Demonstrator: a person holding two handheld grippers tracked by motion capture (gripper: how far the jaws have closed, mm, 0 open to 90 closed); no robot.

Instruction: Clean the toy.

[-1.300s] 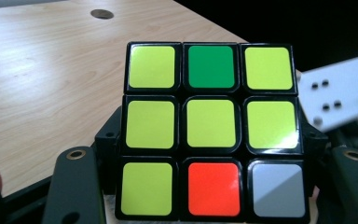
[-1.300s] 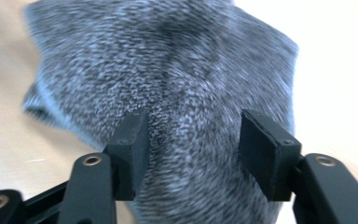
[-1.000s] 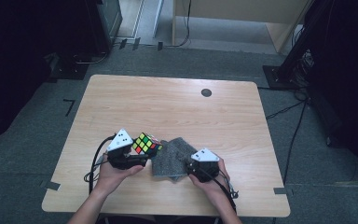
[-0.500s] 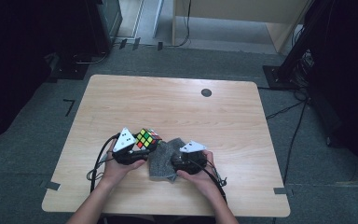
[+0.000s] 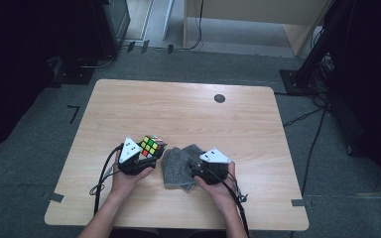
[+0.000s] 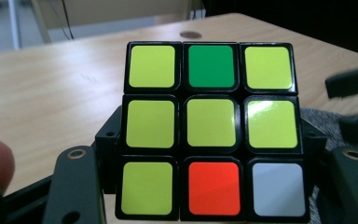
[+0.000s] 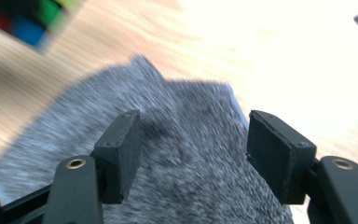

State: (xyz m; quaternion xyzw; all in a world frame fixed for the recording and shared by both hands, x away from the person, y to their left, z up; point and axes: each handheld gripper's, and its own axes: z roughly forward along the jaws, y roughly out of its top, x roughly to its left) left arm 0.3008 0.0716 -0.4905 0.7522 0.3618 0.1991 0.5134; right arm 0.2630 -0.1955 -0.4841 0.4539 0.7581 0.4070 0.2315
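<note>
Nearest the person's edge of the light wooden table [image 5: 188, 106], two bare forearms enter from below, each hand carrying a black two-jaw gripper with a grey three-cornered plate on top. Left gripper [image 5: 140, 161]: clenched on the multicoloured three-by-three puzzle cube [image 5: 151, 146], which sits between its jaws. In the left gripper view the cube [image 6: 210, 128] faces the camera with a mostly yellow-green side, one green tile at top centre, one orange and one white tile in the bottom row; the jaws stand against its left and right flanks. Right gripper [image 5: 198, 168]: released, jaws apart with nothing pressed between the pads, and they have just been closing slightly. In the right gripper view its jaws hang over the grey speckled felt cloth [image 7: 158, 154], which lies under and beyond them, blurred; whether the pads touch it cannot be told. In the high view the cloth [image 5: 178, 163] lies flat just beside the cube, between the two grippers. Farther off, a small dark round disc [image 5: 220, 98] sits near the table's far edge. Grey carpet [image 5: 39, 129] surrounds the table.
</note>
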